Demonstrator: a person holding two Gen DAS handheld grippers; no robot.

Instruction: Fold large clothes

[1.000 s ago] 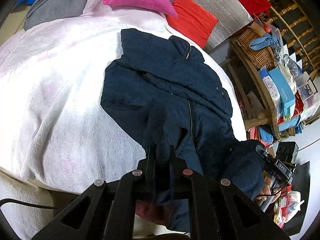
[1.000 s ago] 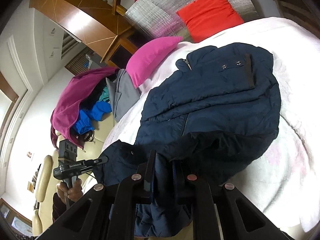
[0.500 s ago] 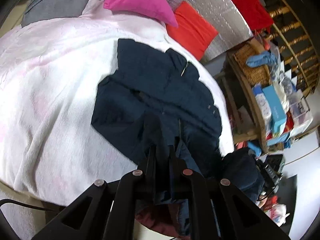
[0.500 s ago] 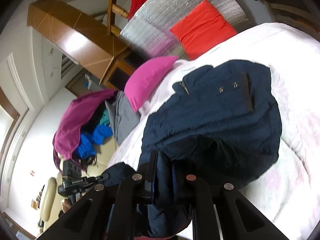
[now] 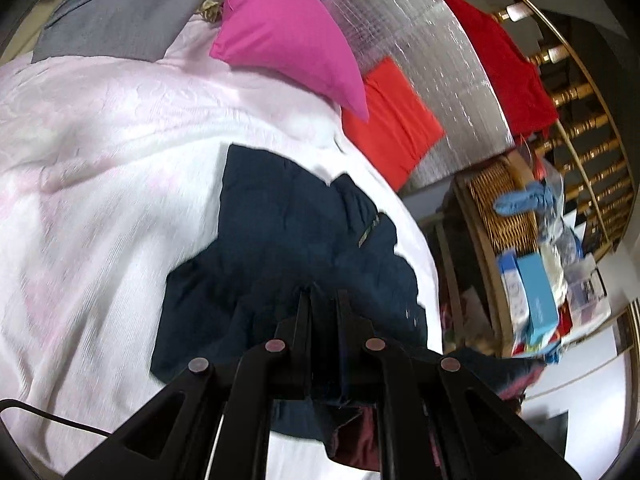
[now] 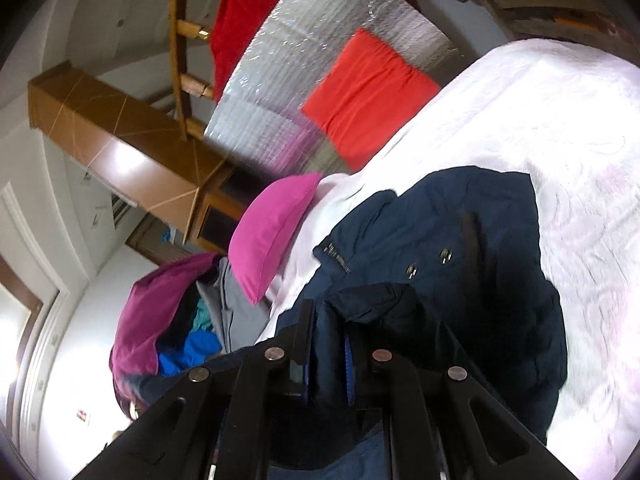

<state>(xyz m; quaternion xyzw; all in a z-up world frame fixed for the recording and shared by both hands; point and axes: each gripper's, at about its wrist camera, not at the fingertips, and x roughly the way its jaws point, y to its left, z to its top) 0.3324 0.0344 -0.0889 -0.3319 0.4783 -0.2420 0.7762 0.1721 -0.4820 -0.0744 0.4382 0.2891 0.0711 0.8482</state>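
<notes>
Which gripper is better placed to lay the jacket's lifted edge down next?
Neither alone: the left gripper and the right gripper are both shut on the navy jacket, so they likely move together.

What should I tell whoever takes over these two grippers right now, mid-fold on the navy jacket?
Left gripper: shut on the jacket hem.
Right gripper: shut on the jacket's hem too.
Jacket: collar end flat on the white bedspread, near the pink pillow; lower edge lifted in both grippers.
Done: both hem corners gripped and raised.
Left: carry the hem over toward the collar, lay it down, release, then finish the fold.
</notes>
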